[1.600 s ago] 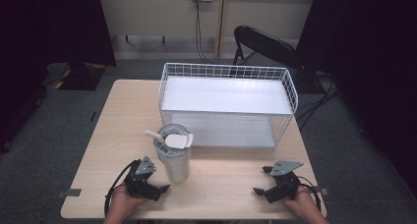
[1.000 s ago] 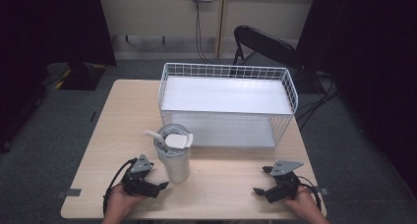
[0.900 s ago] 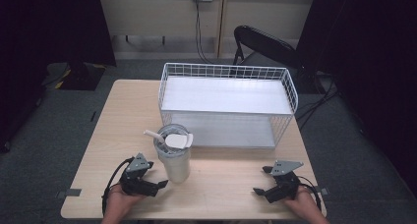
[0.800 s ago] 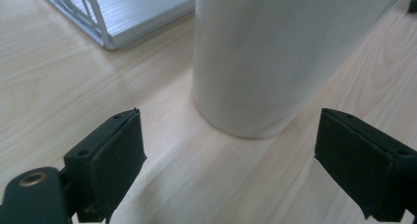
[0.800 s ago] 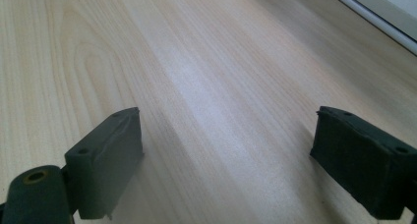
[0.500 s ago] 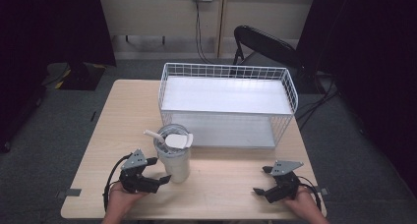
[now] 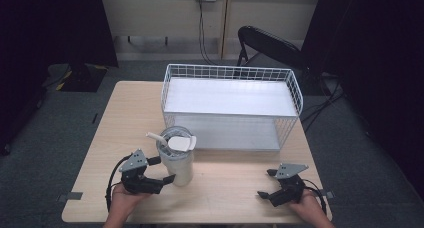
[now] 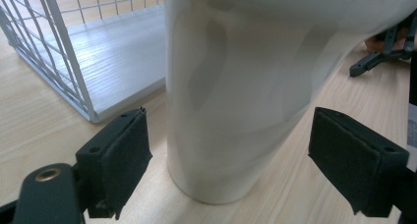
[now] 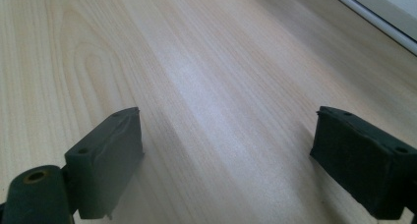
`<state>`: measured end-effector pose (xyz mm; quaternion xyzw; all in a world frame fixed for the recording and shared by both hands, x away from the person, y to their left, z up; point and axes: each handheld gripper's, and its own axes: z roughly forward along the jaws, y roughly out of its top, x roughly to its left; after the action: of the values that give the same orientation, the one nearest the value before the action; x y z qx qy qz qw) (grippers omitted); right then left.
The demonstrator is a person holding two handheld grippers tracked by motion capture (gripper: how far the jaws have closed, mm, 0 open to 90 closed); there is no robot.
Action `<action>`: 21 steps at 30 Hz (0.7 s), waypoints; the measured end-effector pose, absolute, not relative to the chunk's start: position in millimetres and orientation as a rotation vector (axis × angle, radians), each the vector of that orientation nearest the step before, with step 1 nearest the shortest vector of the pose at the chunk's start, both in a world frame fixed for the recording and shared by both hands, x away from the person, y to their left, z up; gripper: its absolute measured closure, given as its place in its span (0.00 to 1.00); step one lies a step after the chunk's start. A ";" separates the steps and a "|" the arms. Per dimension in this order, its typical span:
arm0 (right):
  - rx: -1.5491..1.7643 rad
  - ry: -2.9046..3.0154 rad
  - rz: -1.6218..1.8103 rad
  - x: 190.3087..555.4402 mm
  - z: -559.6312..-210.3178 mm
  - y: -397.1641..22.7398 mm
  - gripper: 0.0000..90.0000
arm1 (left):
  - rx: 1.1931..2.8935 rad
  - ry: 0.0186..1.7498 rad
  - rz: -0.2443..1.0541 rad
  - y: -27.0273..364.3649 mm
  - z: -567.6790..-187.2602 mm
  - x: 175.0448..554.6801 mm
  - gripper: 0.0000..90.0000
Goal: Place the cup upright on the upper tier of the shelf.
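Note:
A pale tumbler [image 7: 177,160] with a lid and a straw stands on the wooden table [image 7: 130,113] in front of the wire basket [image 7: 232,105]. My left gripper [image 7: 162,170] is open, its jaws on either side of the tumbler's lower body without touching it. In the left gripper view the tumbler [image 8: 246,86] rises close between the two black pads [image 8: 120,160]. At the table's front right, my right gripper [image 7: 266,184] rests open over bare wood [image 9: 206,86], nothing between its pads [image 9: 108,155].
The white wire basket with a white floor takes up the back middle of the table. A black chair [image 7: 270,45] stands behind the table. Bare wood lies between the two grippers along the front edge.
My left gripper has moved forward and right, so that its open jaws now straddle the tumbler. The right gripper has stayed where it was.

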<state>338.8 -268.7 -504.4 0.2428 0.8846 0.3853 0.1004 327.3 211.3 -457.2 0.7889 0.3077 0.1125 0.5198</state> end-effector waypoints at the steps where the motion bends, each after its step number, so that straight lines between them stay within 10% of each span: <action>1: 0.718 2.614 1.139 338.7 -504.4 -268.7 0.12 | 1.890 0.734 0.267 210.6 -456.9 327.5 0.17; 21: 0.717 2.614 1.138 338.7 -504.4 -268.7 0.12 | 1.846 0.695 0.296 194.7 -455.6 332.4 0.14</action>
<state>338.7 -268.7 -504.4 0.2427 0.8846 0.3852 0.1006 332.4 194.7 -455.6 0.7776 0.2926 0.1248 0.5424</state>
